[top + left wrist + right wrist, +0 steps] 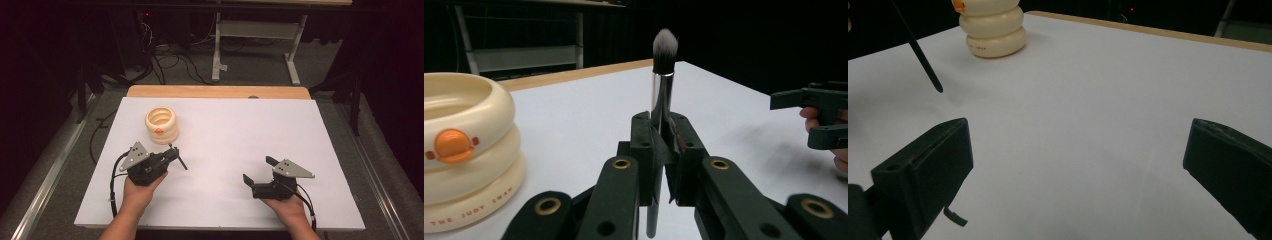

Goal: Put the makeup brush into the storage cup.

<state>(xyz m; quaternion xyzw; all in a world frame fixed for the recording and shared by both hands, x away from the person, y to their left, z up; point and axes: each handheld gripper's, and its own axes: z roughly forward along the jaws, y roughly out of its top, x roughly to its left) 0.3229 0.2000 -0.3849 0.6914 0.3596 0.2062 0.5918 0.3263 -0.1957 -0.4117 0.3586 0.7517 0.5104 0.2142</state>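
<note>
A makeup brush (pixel 663 65) with a black handle, a chrome collar and a grey-white tuft stands upright between the jaws of my left gripper (pixel 662 131), which is shut on its handle. From above, the left gripper (pixel 172 154) sits at the left of the white table with the brush (pixel 181 162) slanting down out of it. A cream ringed holder (pixel 161 125) with an orange dot stands just behind it, open at the top. My right gripper (pixel 260 170) is at the lower right, open, with nothing between its jaws; bare table lies ahead of the right gripper (pixel 1078 165).
The white tabletop (pixel 240 130) has a wooden strip (pixel 215 91) along its far edge. Behind it are cables on the floor and the white legs of another table (pixel 220 50). The brush handle (pixel 923 60) and the holder (pixel 993 27) lie far left of my right jaws.
</note>
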